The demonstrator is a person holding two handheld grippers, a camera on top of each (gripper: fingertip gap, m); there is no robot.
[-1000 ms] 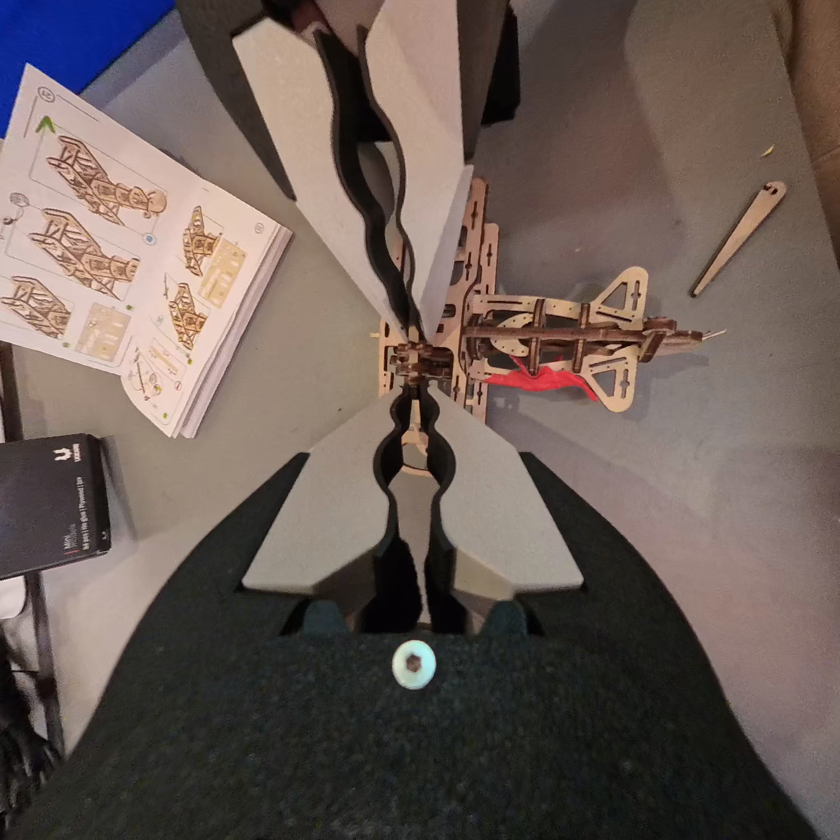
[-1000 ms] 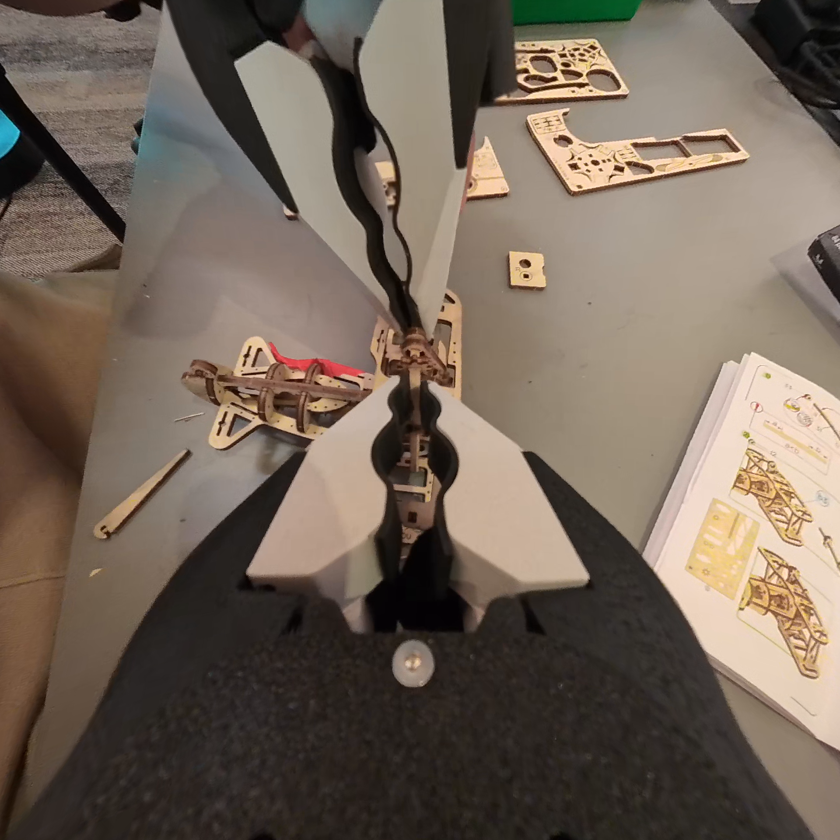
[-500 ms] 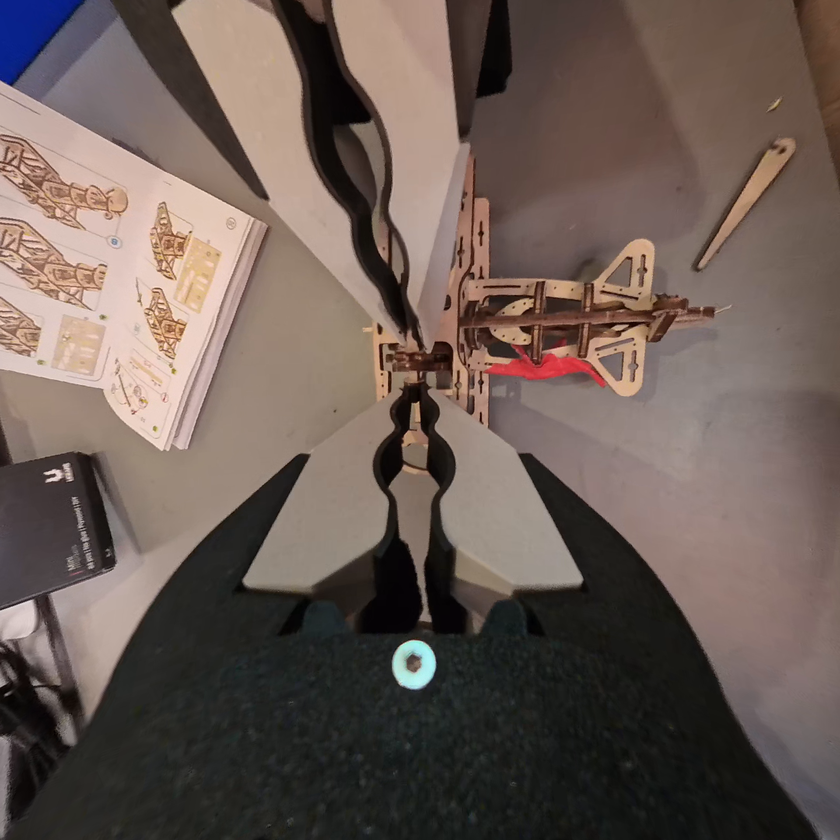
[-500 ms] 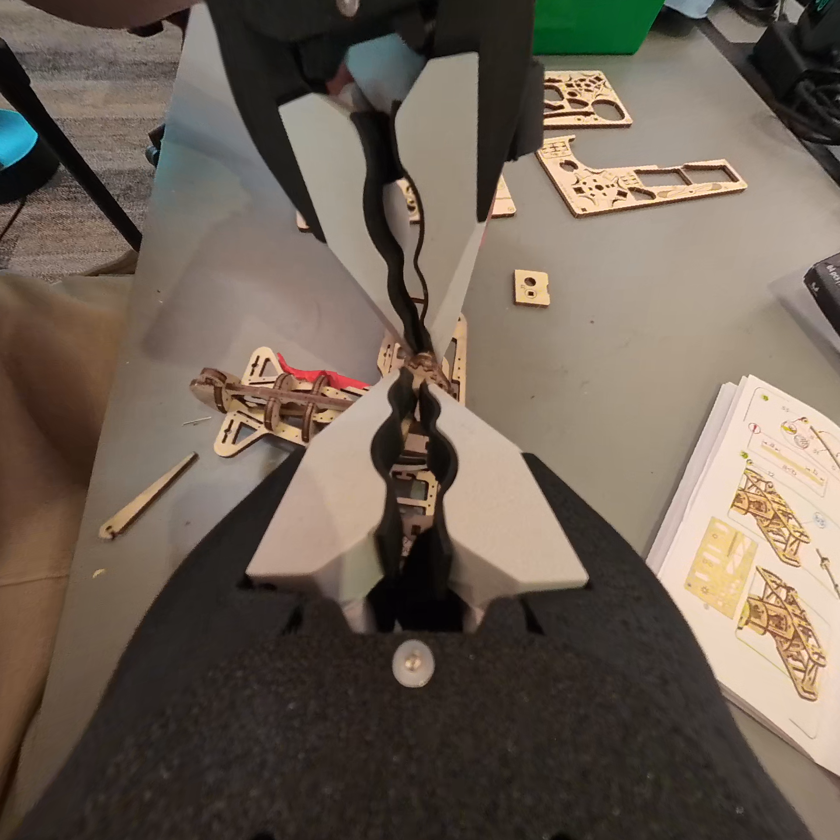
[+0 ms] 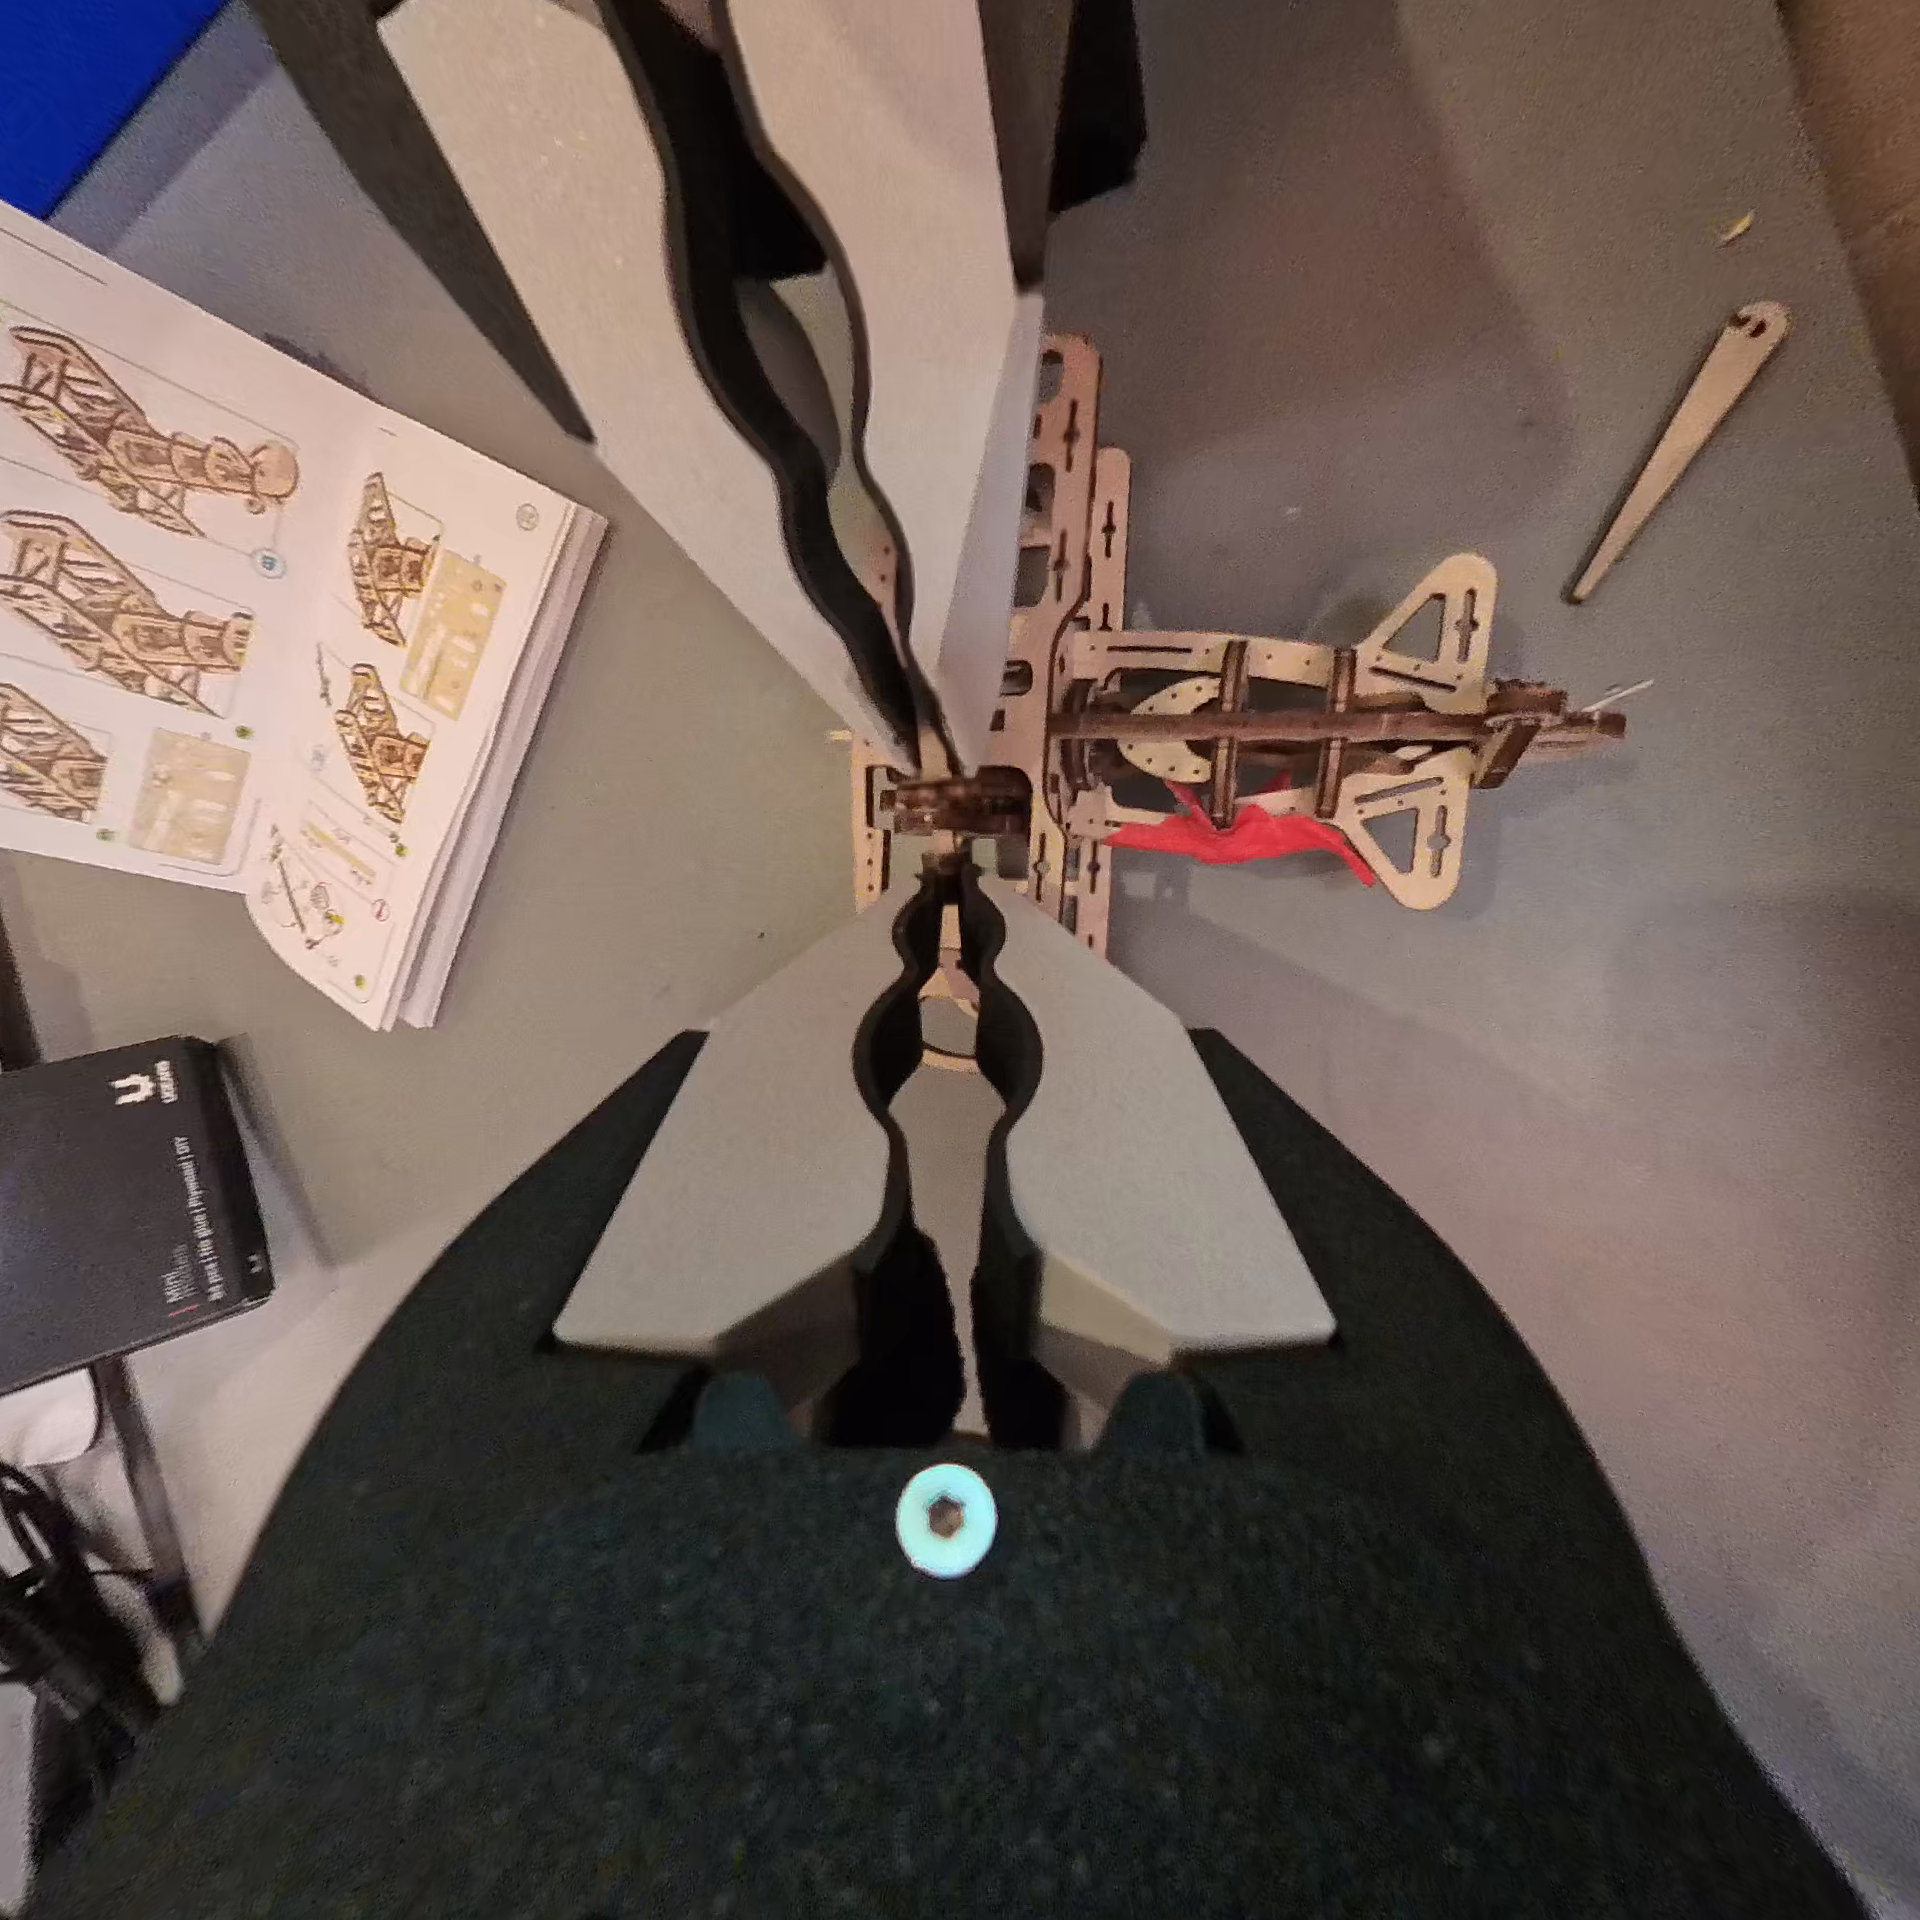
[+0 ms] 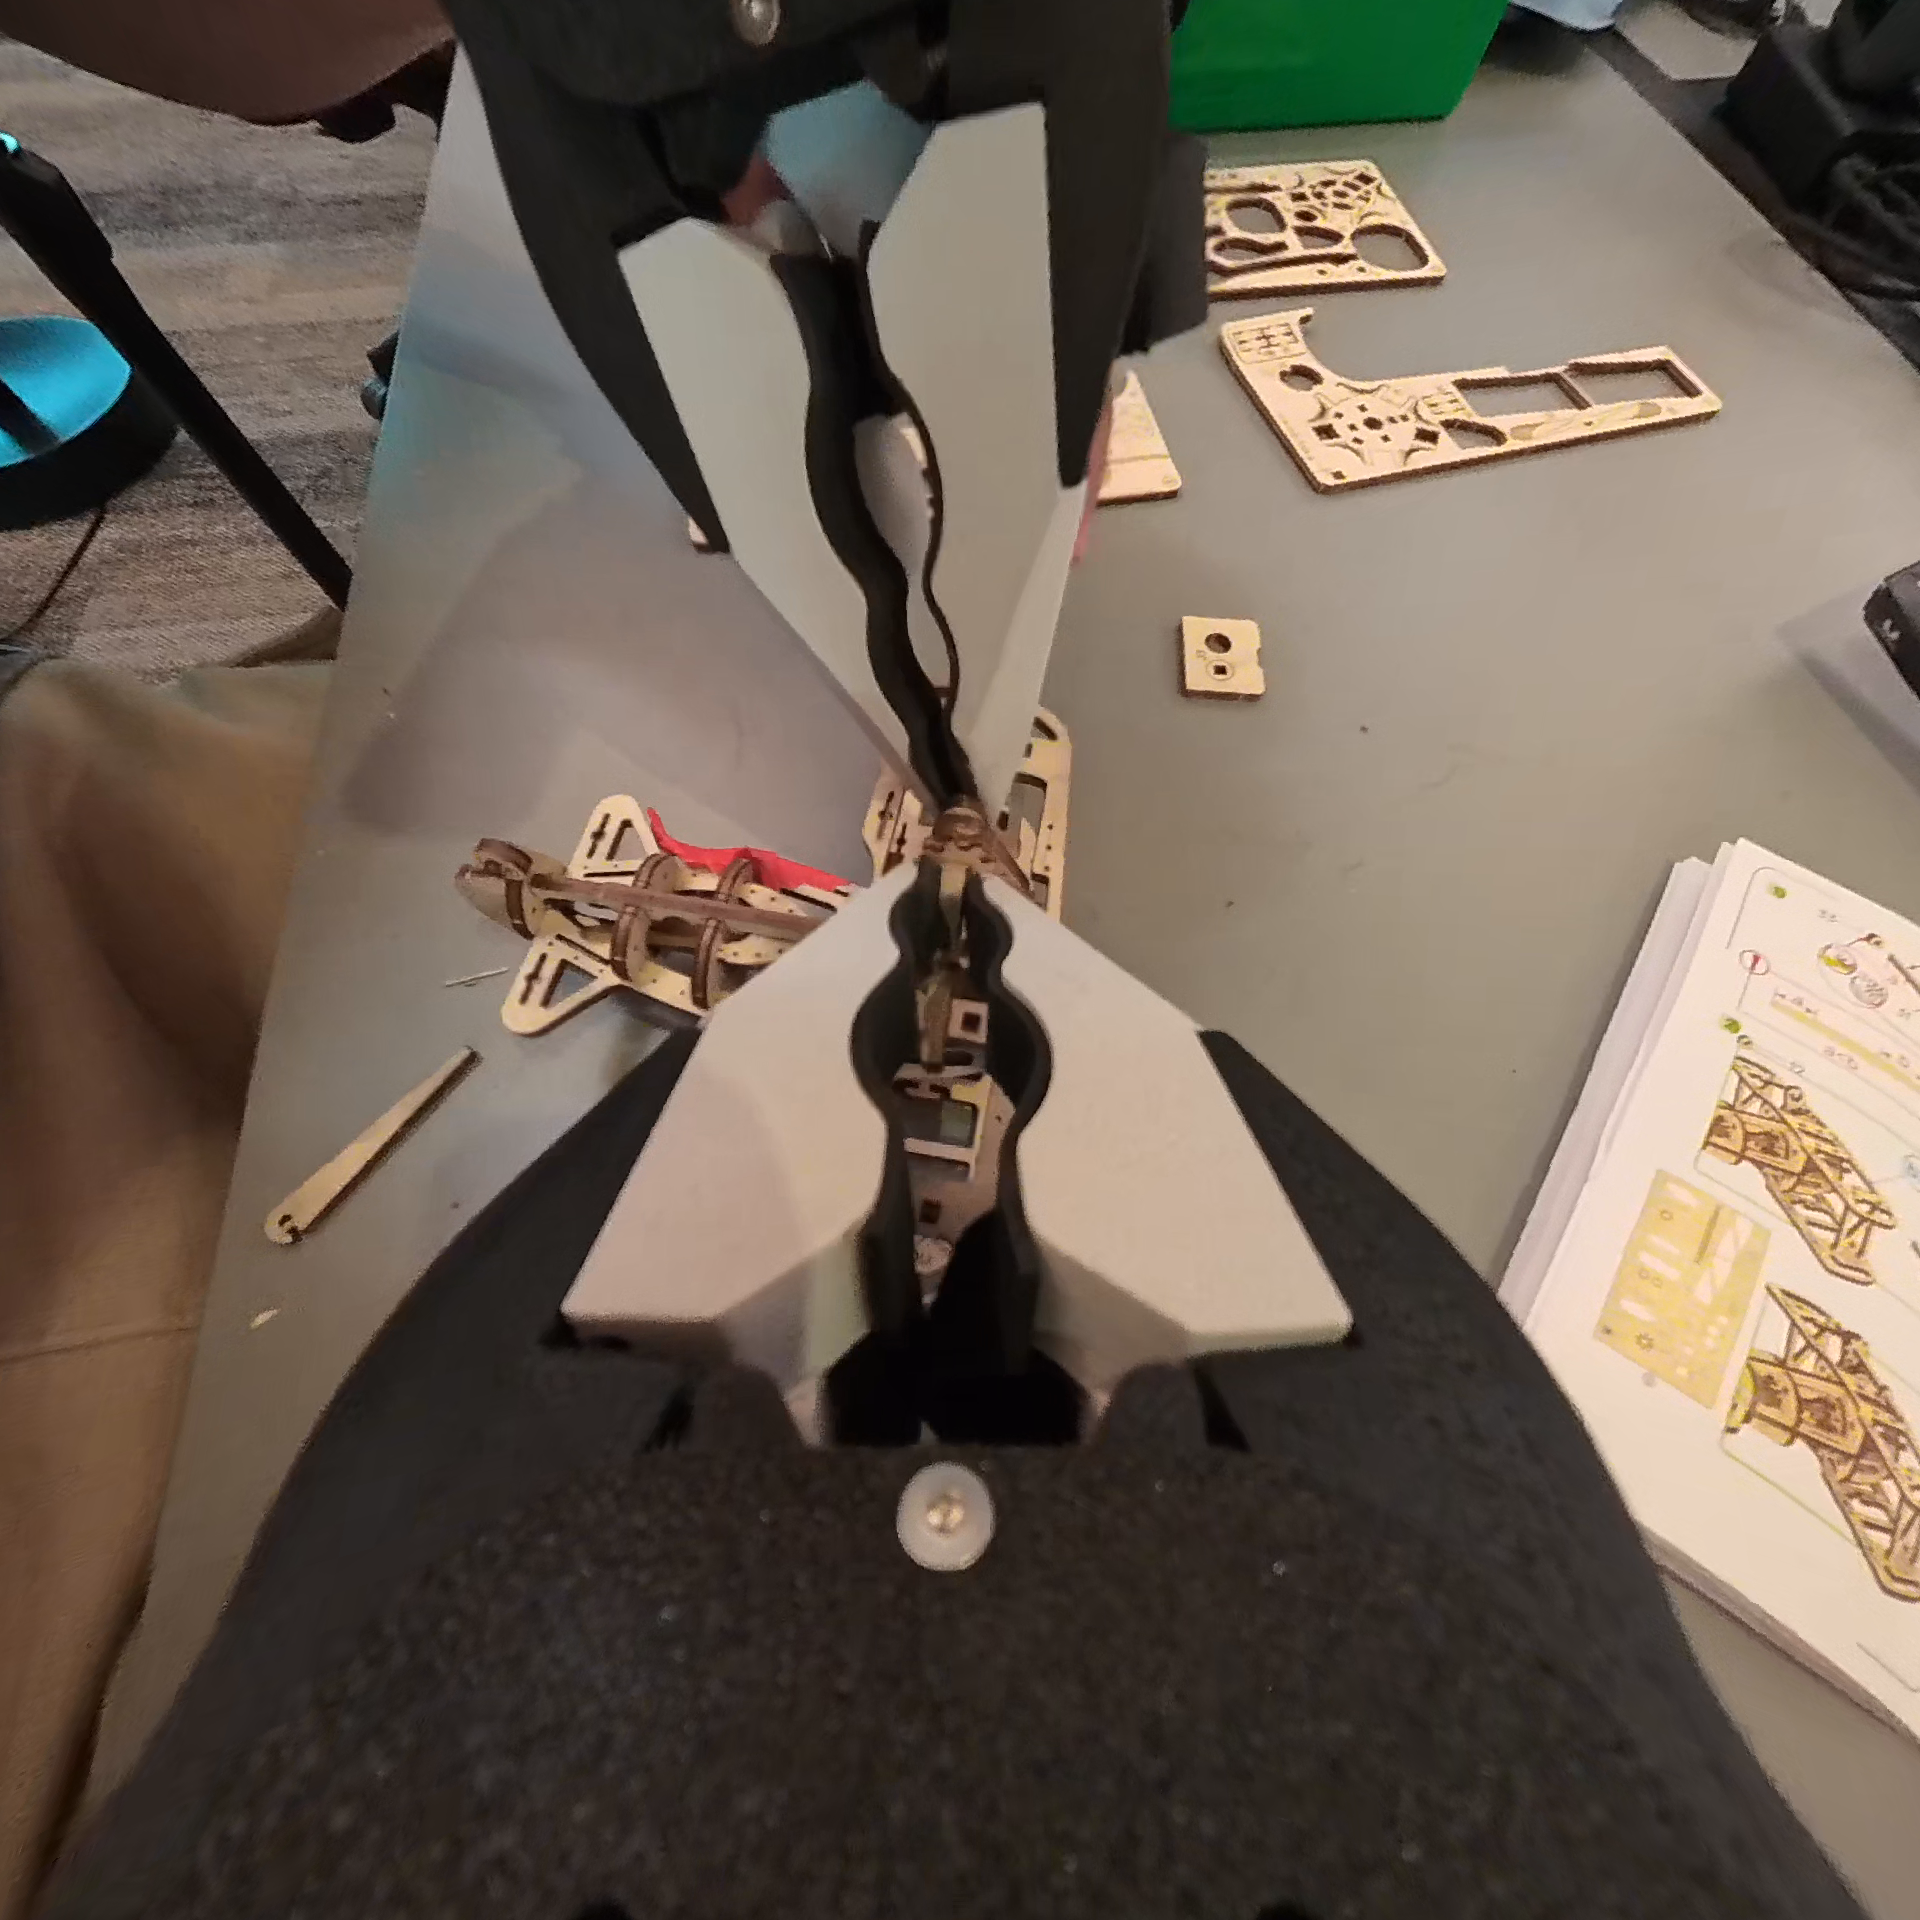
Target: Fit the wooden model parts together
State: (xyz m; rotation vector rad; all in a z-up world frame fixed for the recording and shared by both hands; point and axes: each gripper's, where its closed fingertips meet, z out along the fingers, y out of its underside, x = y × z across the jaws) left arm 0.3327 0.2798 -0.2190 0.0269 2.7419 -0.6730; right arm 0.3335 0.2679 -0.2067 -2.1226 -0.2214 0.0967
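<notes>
Model plane (image 5: 1247,748) on table; left hand-held gripper (image 5: 948,883), right hand-held gripper (image 6: 951,883) both pinching its nose.

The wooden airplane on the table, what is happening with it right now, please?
A person works with two handheld grippers on a wooden airplane model lying on a grey table. The left gripper and the right gripper meet tip to tip at the model's nose, both closed on a small dark wooden piece there. An open instruction booklet, a loose wooden stick and emptied part sheets lie around.
</notes>
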